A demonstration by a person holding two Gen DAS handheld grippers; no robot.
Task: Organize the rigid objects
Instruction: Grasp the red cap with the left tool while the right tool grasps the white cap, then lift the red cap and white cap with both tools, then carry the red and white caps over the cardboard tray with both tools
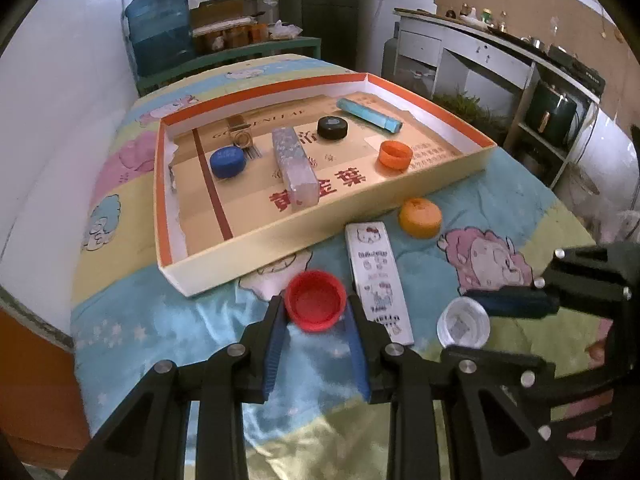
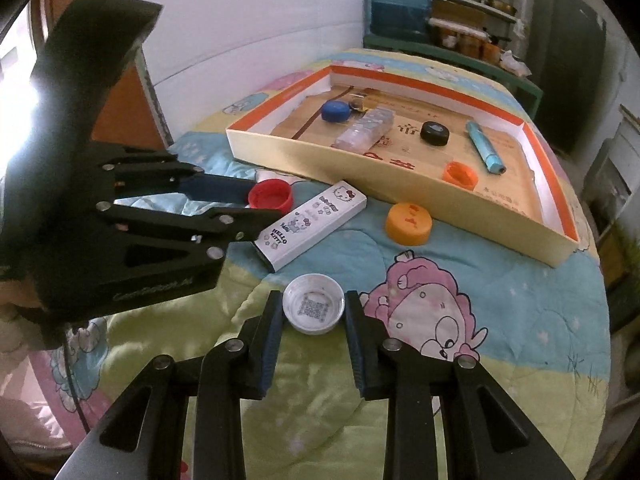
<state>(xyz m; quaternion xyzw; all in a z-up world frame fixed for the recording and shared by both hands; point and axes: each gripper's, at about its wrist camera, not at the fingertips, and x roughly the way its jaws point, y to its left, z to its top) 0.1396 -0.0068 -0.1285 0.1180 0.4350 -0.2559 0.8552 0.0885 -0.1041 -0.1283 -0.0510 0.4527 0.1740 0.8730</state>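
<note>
My left gripper [image 1: 315, 308] is shut on a red bottle cap [image 1: 316, 299], open side up, low over the quilt; the cap also shows in the right wrist view [image 2: 270, 196]. My right gripper [image 2: 313, 310] is shut on a white cap [image 2: 313, 308], seen in the left wrist view too [image 1: 464, 322]. A white Hello Kitty box [image 1: 378, 280] [image 2: 312, 222] lies between them. An orange cap [image 1: 420, 217] [image 2: 408, 223] rests by the shallow cardboard tray [image 1: 320, 240] [image 2: 400, 188].
In the tray lie a blue cap [image 1: 227, 162], a black cap [image 1: 332, 128], an orange cap [image 1: 395, 155], a clear long box [image 1: 294, 168], a teal tube [image 1: 368, 114] and a small clear cube [image 1: 241, 133]. The cartoon quilt [image 1: 160, 320] covers the table.
</note>
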